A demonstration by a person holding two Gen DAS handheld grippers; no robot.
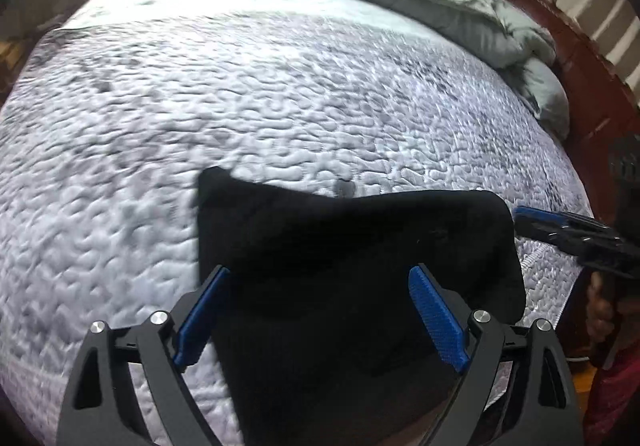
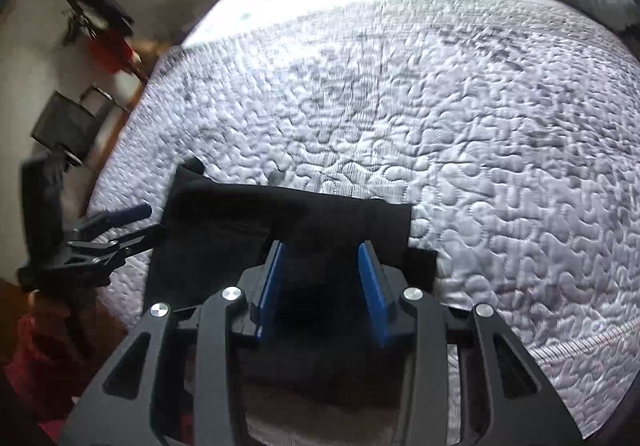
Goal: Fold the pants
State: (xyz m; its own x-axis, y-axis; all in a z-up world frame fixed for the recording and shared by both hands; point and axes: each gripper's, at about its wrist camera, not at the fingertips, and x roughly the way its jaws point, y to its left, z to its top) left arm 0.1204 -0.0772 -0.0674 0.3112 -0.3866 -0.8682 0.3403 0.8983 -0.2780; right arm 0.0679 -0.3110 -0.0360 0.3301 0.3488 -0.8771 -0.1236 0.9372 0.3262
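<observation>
A bed with a white quilted cover fills most of both views, and a pale green duvet is bunched up along the far edge. A dark red wooden frame and a striped curtain are seen only from the left wrist. Only the right wrist view takes in the room side: a pale wall, some dark clutter and a red item, too blurred to be named.

The black pants are laid folded near the bed's near edge. The left gripper is spread wide, with the pants seen between its blue pads but not pinched. The right gripper is parted less far, its pads kept off the cloth on either side, so nothing is grasped.

Each gripper is caught in the other's view, just beside an end of the pants. A hand is glimpsed at the left view's right edge.
</observation>
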